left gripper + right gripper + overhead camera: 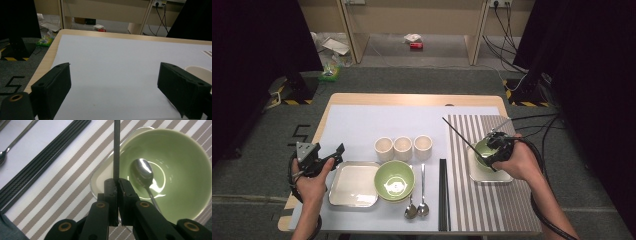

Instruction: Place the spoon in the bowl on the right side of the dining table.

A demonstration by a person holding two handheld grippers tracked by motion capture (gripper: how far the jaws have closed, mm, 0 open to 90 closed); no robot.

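Open mat (362, 125) behind three cups (403, 148); chopsticks pile (443, 192) bars path between spoons (418, 192) and striped placemat (492, 200).

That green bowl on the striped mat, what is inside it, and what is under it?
Inside the glossy green bowl lies a metal spoon. Under it sits a pale square plate, mostly covered.

- Green bowl (175, 167): glossy glazed ceramic.
- Spoon (142, 170) in it: polished metal.
- Chopstick (116, 150): matt black.
- Striped mat (492, 200): woven cloth.
- Table (412, 99) edge: pale wood.
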